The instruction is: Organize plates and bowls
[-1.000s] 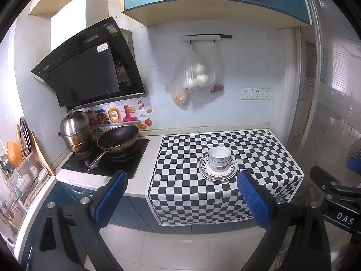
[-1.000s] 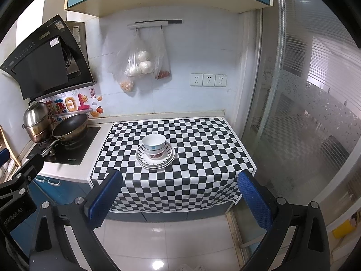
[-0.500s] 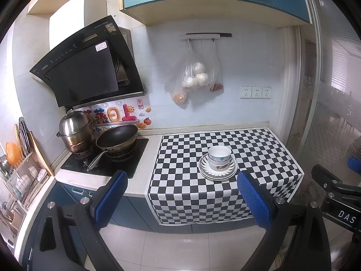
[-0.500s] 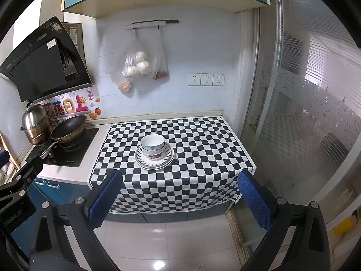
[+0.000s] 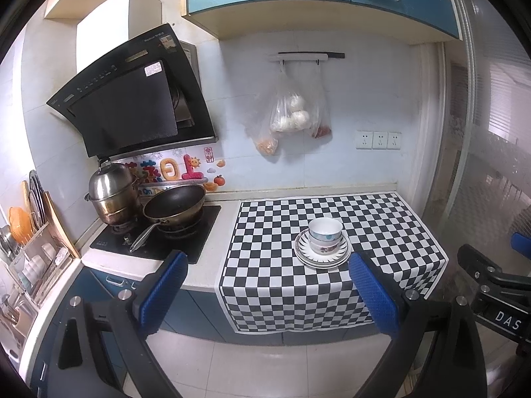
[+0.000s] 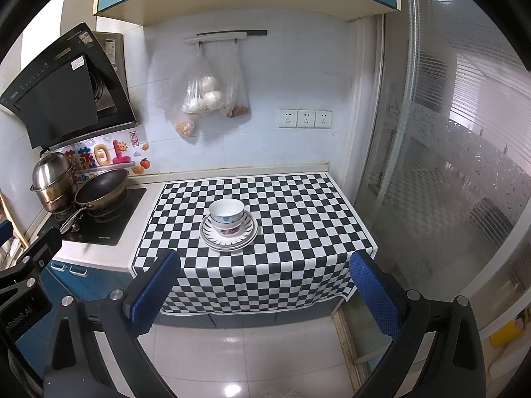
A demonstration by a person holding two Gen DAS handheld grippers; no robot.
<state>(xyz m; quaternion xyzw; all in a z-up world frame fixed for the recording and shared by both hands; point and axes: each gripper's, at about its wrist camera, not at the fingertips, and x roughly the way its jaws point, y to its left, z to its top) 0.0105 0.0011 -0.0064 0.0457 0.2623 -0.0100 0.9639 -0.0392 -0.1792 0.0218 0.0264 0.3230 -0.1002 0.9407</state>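
Observation:
Stacked white bowls (image 5: 324, 234) (image 6: 227, 216) stand on a stack of patterned plates (image 5: 341, 255) (image 6: 249, 236) in the middle of a black-and-white checkered cloth (image 5: 265, 265) (image 6: 298, 232) on the counter. My left gripper (image 5: 268, 285) is open and empty, held back over the floor in front of the counter. My right gripper (image 6: 265, 285) is also open and empty, likewise back from the counter edge. Each gripper's body shows at the edge of the other's view.
A hob (image 5: 186, 232) left of the cloth carries a frying pan (image 5: 174, 204) and a steel pot (image 5: 113, 195). A dish rack (image 5: 30, 258) stands at far left. Bags (image 5: 292, 116) hang on the wall. A glass door (image 6: 448, 182) bounds the right.
Both views have shifted slightly; the bowls and plates have not moved and both grippers stay open.

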